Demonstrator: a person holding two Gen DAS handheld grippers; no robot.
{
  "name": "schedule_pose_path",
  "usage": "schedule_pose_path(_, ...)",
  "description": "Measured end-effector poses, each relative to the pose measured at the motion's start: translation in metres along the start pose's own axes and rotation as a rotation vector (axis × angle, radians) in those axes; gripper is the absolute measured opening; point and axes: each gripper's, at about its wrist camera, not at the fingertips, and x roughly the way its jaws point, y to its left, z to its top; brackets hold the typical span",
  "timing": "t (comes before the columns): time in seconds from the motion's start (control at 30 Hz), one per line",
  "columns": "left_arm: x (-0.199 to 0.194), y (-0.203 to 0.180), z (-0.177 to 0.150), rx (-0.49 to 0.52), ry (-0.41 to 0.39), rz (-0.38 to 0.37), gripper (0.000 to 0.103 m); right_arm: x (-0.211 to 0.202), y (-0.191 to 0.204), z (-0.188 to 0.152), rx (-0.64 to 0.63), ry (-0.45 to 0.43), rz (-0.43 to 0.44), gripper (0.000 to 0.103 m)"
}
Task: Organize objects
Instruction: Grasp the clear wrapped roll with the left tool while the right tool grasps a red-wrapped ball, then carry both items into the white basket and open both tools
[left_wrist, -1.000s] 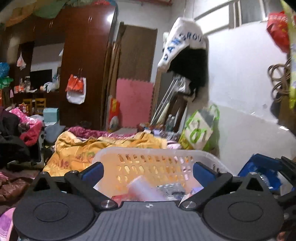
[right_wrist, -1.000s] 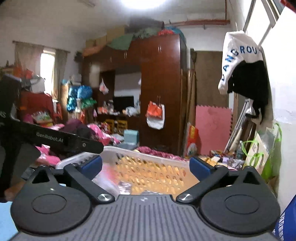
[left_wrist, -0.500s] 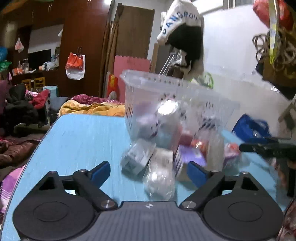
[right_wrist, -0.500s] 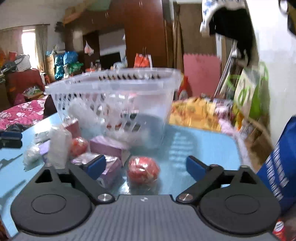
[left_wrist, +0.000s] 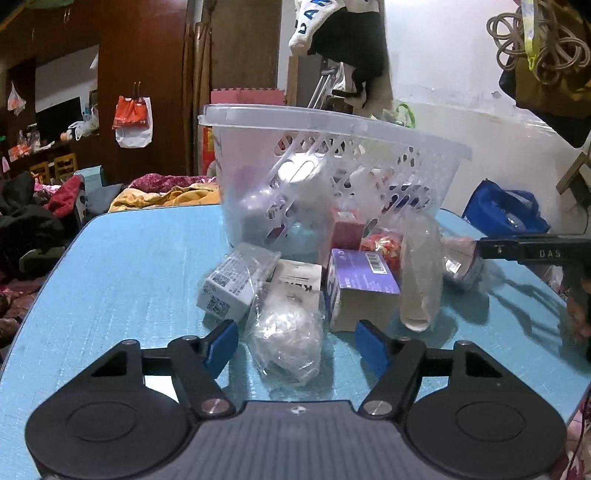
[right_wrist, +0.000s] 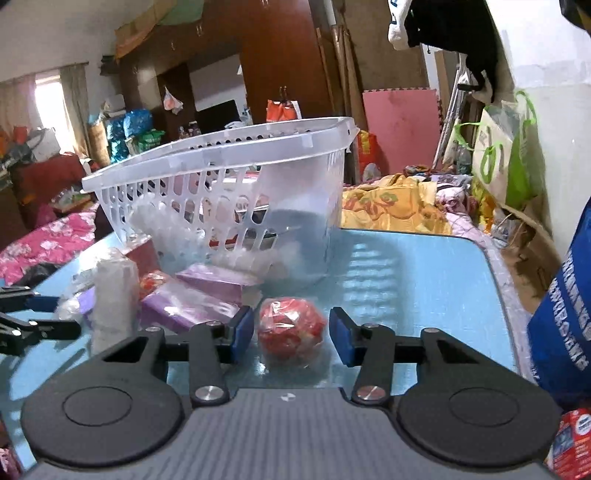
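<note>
My left fingers (left_wrist: 295, 345) are closing around a clear bag (left_wrist: 286, 334) of something pale that lies on the blue tabletop (left_wrist: 129, 280). The bag sits between the blue pads, and I see a gap on each side, so they do not press it yet. My right fingers (right_wrist: 291, 334) are closing too, with a red wrapped ball (right_wrist: 291, 334) between them. The left pad looks almost against the wrap and the right pad stands a little off, so there is no grip yet.

Beyond the bag, toward the middle of the tabletop, the other things lie in a heap: a grey-white box (left_wrist: 236, 286) in plastic, a white box (left_wrist: 297, 282) touching it, and a purple box (left_wrist: 360, 291) with a barcode on top. Just beside the purple box a clear tube-shaped pack (left_wrist: 421, 273) leans upright. Behind them stand a red box (left_wrist: 345, 232) and another red wrapped thing (left_wrist: 382, 245).

The white basket (left_wrist: 332, 173) stands behind the heap, toward the far edge of the tabletop, touching the pile at its foot. It is tilted, and a few items show through its slotted wall. In the right view the ball lies alone, nearer the tabletop's right edge, apart from the purple boxes (right_wrist: 192, 306).
</note>
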Motion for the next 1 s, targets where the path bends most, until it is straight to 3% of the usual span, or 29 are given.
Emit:
schedule_pose_path(0.17,0.001,-0.008,-0.001,0.032,0.01,0.012,0.074,0.01,0.008,0.002,-0.031,0.039,-0.026,0.049)
schedule_pose_path(0.2,0.002,-0.009,-0.001,0.032,0.009,0.017,0.068,0.011,0.01,0.002,-0.039,0.039,-0.029,0.049)
schedule_pose_path(0.23,0.001,-0.008,-0.001,0.028,0.006,0.024,0.049,0.009,0.011,0.001,-0.046,0.034,-0.035,0.049)
schedule_pose_path(0.27,0.001,-0.008,-0.001,0.027,-0.001,0.033,0.048,0.007,0.012,0.001,-0.052,0.023,-0.043,0.049)
schedule_pose_path(0.5,-0.017,-0.004,-0.006,0.001,-0.122,-0.002,0.047,-0.016,0.013,-0.004,-0.044,-0.106,-0.05,0.048)
schedule_pose_path(0.83,-0.034,-0.001,-0.008,-0.022,-0.212,-0.057,0.047,-0.042,0.009,-0.008,-0.019,-0.212,-0.08,0.048)
schedule_pose_path(0.9,-0.045,-0.002,0.002,-0.045,-0.231,-0.104,0.047,-0.057,0.009,-0.004,-0.002,-0.245,-0.061,0.048)
schedule_pose_path(1.0,-0.061,-0.01,0.034,-0.022,-0.286,-0.109,0.047,-0.081,0.022,0.021,-0.023,-0.31,-0.016,0.048)
